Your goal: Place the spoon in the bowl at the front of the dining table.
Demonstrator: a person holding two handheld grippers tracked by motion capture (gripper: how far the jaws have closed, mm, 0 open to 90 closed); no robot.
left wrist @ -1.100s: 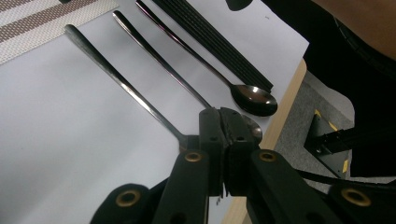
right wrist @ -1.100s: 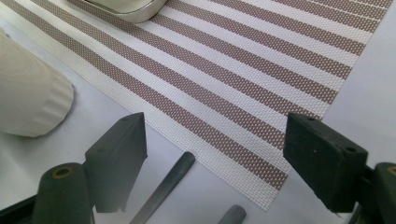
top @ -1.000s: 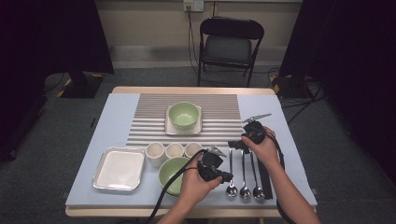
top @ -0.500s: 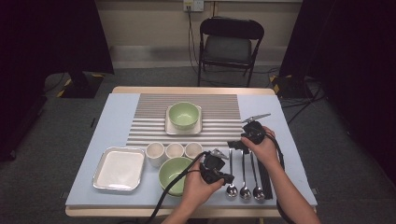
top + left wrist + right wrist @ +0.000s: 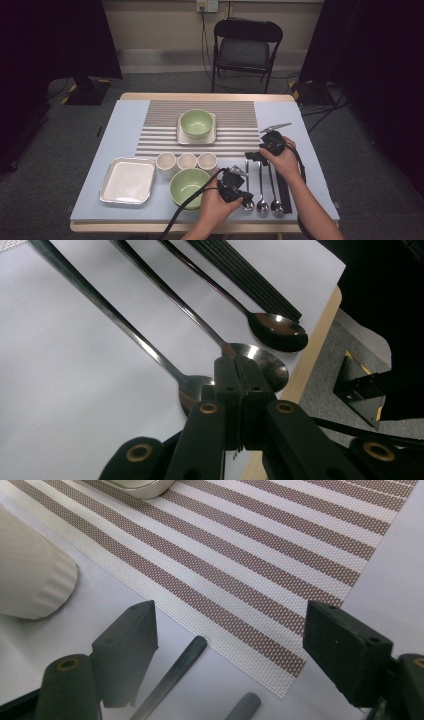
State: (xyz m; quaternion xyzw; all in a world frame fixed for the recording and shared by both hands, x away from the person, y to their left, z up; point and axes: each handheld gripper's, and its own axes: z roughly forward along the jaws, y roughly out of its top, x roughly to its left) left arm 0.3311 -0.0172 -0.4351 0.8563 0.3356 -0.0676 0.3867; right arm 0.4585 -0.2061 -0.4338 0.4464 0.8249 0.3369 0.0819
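Left gripper (image 5: 235,371) tipped low, jaws pressed together over leftmost shiny steel spoon's (image 5: 192,387) bowl, right gripper (image 5: 230,645) gaping wide above two grey handle tips (image 5: 192,649).

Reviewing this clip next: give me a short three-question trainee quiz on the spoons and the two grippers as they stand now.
1. True or false: the left gripper has its jaws shut at the bowl end of the spoons.
2. How many spoons lie side by side on the blue mat? A) two B) three C) five
3. Fill in: the right gripper has its jaws ____ over the spoon handle tips, beside the striped placemat.

Key:
1. True; in the left gripper view the jaws meet, with nothing seen between them.
2. B
3. open; in the right gripper view the jaws stand wide apart and press on nothing.
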